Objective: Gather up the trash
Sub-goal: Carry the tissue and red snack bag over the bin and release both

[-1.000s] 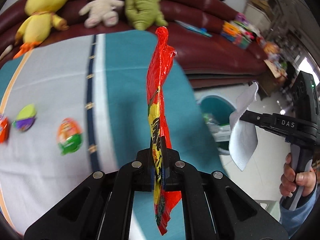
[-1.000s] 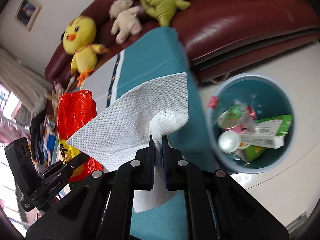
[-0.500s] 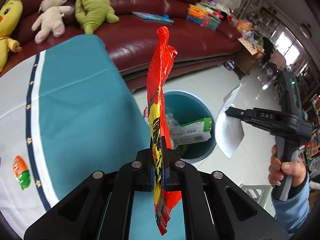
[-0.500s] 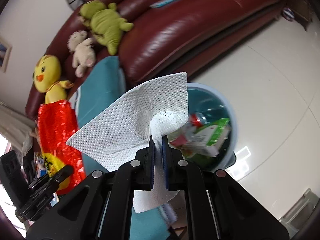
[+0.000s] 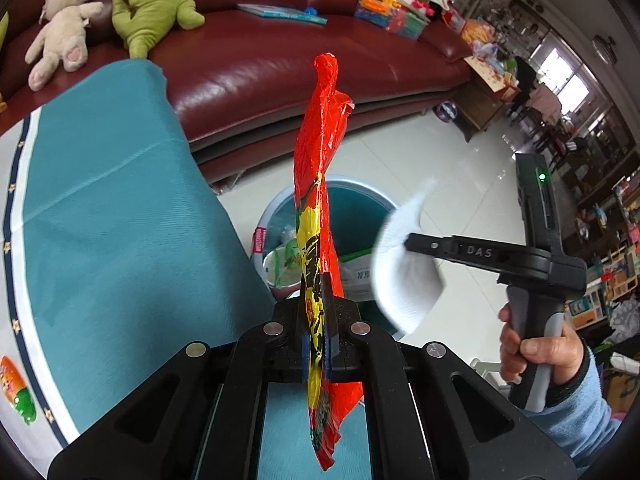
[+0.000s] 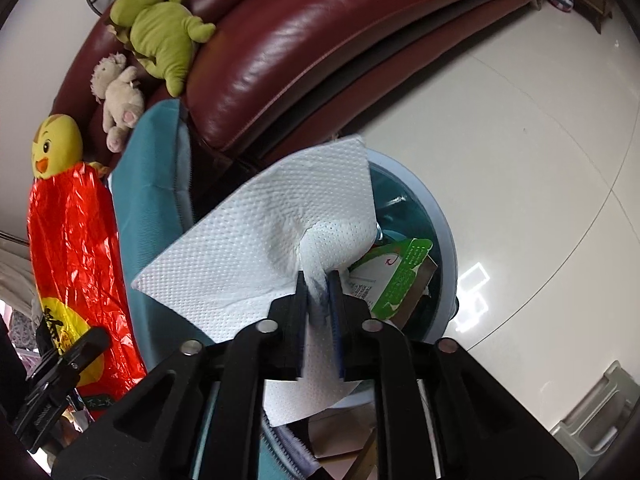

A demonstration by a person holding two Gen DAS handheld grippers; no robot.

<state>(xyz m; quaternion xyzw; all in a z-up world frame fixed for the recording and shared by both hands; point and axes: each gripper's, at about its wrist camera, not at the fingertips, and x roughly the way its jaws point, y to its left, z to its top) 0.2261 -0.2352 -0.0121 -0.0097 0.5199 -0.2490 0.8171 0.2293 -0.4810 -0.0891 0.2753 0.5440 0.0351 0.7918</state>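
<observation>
A long red and yellow snack wrapper [image 5: 320, 140] stands up between my left gripper's [image 5: 316, 280] shut jaws, above the table's teal edge with the trash bin [image 5: 348, 182] just beyond. My right gripper [image 6: 319, 280] hangs over the bin's light-blue rim [image 6: 440, 232]. Its jaws are opening, with a gap showing and a white paper towel [image 6: 260, 248] still between them. The left wrist view shows the right gripper [image 5: 408, 244] side on at the right, with the towel [image 5: 400, 280] blurred. In the right wrist view, the wrapper [image 6: 72, 240] and the left gripper [image 6: 92, 336] are at far left.
The bin holds a green and white carton [image 6: 400, 276] and other litter. A teal-clothed table [image 5: 120, 220] lies left of it, with a small orange-green packet [image 5: 16, 388] on its white part. A maroon sofa [image 5: 260, 60] with plush toys [image 5: 148, 0] stands behind. A hand [image 5: 536, 352] holds the right gripper.
Both grippers have swung from over the table to the bin beside it, and the bin now sits under them. The right jaws have parted around the towel.
</observation>
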